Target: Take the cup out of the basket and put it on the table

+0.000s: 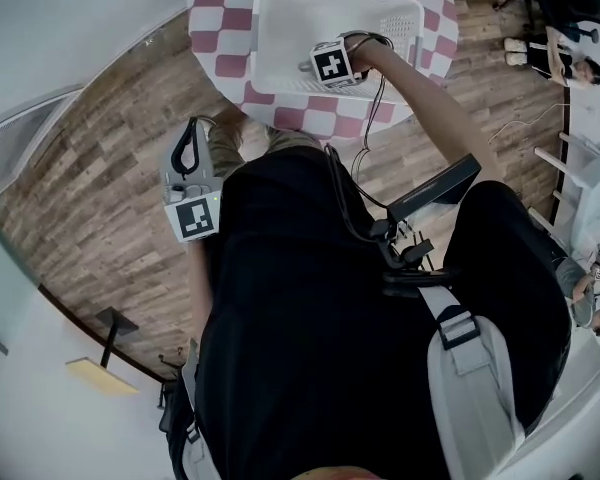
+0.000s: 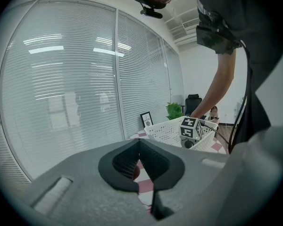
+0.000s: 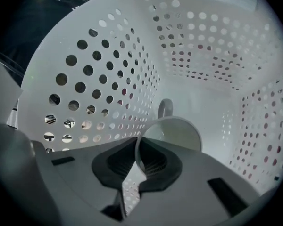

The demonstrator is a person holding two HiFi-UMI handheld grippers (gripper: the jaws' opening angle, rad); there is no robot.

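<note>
Pinching the cup (image 3: 177, 133) by its thin rim inside the basket (image 3: 99, 81), the right gripper (image 3: 137, 163) is risking a tilt and slip on lifting; the left gripper (image 2: 140, 163) is hanging narrow, empty.

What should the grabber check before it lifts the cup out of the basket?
1. Right gripper is down inside the basket: ok.
2. Its fingers are closed on the wall of the cup, one inside and one outside: ok.
3. Cup is empty, nothing to spill: ok.
4. Nothing else shows in the basket to bump on the way up: ok.
5. Bare spot on the checkered table beside the basket: ok.
6. Left gripper is shut, empty and away from the basket: ok.
</note>
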